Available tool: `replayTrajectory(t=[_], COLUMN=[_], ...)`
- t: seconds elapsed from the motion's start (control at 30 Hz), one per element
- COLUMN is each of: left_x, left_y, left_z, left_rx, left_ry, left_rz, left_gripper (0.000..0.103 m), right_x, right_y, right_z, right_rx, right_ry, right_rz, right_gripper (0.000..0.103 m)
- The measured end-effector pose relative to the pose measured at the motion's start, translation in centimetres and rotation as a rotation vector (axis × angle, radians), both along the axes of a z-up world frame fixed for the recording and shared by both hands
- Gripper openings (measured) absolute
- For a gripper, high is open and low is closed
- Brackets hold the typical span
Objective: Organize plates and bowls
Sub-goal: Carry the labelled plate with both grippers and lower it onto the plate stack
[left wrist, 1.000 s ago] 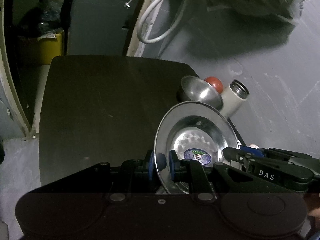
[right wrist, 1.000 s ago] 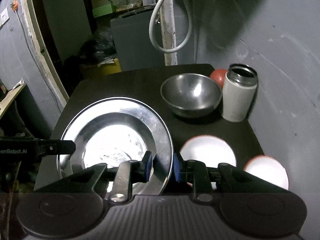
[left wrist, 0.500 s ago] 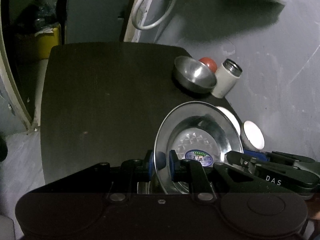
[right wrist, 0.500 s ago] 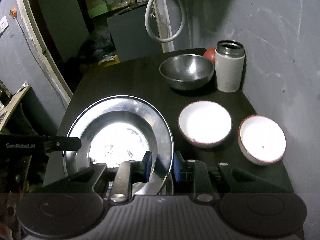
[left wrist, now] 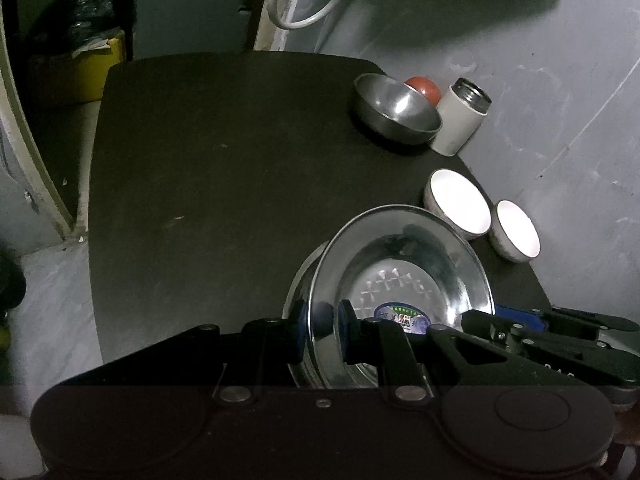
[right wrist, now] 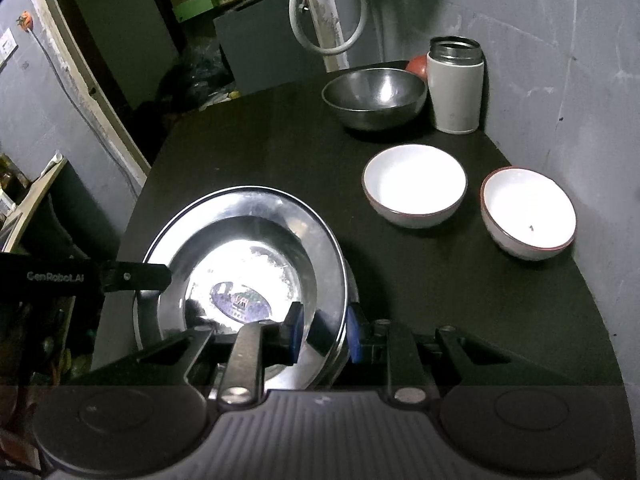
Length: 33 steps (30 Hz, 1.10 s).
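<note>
A shiny steel plate (left wrist: 400, 272) with a sticker at its centre hangs low over the near part of the dark table (left wrist: 220, 160). My left gripper (left wrist: 322, 330) is shut on its left rim. My right gripper (right wrist: 322, 334) is shut on the opposite rim of the same plate (right wrist: 240, 248). The rim of a second steel plate (right wrist: 138, 320) shows just beneath it. A steel bowl (right wrist: 374, 96) stands at the back right. Two white bowls (right wrist: 414, 188) (right wrist: 528, 212) sit side by side along the right edge.
A white flask (right wrist: 456, 88) with an open metal mouth stands beside the steel bowl, with a red ball (left wrist: 422, 86) behind it. A grey wall (right wrist: 560, 80) runs close along the table's right side. The table's left half is bare.
Both grippers have pulled back toward the table's near edge with the plate still held. The two white bowls have come into view, and a second plate's rim now shows under the held one.
</note>
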State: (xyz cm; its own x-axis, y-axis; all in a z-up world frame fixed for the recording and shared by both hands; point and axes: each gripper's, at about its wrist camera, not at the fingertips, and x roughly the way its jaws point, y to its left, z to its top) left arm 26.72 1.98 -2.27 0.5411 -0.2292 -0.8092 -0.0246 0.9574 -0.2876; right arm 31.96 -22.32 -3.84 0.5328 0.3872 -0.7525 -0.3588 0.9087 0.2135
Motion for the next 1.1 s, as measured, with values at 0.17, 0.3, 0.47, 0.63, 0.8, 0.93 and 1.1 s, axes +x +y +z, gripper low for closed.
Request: replayTrajectory(t=[0.17,0.3,0.47,0.63,0.8,0.93,1.1], left_x=[-0.1,-0.2,0.0,0.2,0.3,0.4,0.5], left_y=[-0.2,-0.4,-0.7,-1.0,-1.2,-1.1,-1.1], left_z=[-0.3,-0.5,-0.8,-1.0,-0.9,-1.0,-1.4], left_rx=[0.021,0.036,0.058,0.077,0.095,0.104,0.100], left_ry=[0.021,0.035,0.054,0.063,0.062,0.068,0.089], left_rz=[0.006,0.008,0.013,0.010,0.005,0.013,0.026], left_gripper=[0.017,0.017,0.018,0.019,0.019,0.019,0.020], right_x=[-0.2,-0.2,-0.3,-0.4,-0.6,-0.7,-0.6], right_y=[0.3,0.4,0.7,1.1,1.6,1.9,2.1], right_z=[0.0,-0.2,-0.2,-0.3,-0.2,-0.2,-0.3], right_rx=[-0.008,-0.018,-0.026,-0.052,-0.076,-0.089,-0.094], right_ry=[0.004,0.009,0.009,0.003,-0.002,-0.006,-0.002], right_rz=[0.010,0.011,0.017,0.020,0.017,0.019,0.023], right_gripper=[0.026,0.026,0.026,0.026,0.026,0.026,0.026])
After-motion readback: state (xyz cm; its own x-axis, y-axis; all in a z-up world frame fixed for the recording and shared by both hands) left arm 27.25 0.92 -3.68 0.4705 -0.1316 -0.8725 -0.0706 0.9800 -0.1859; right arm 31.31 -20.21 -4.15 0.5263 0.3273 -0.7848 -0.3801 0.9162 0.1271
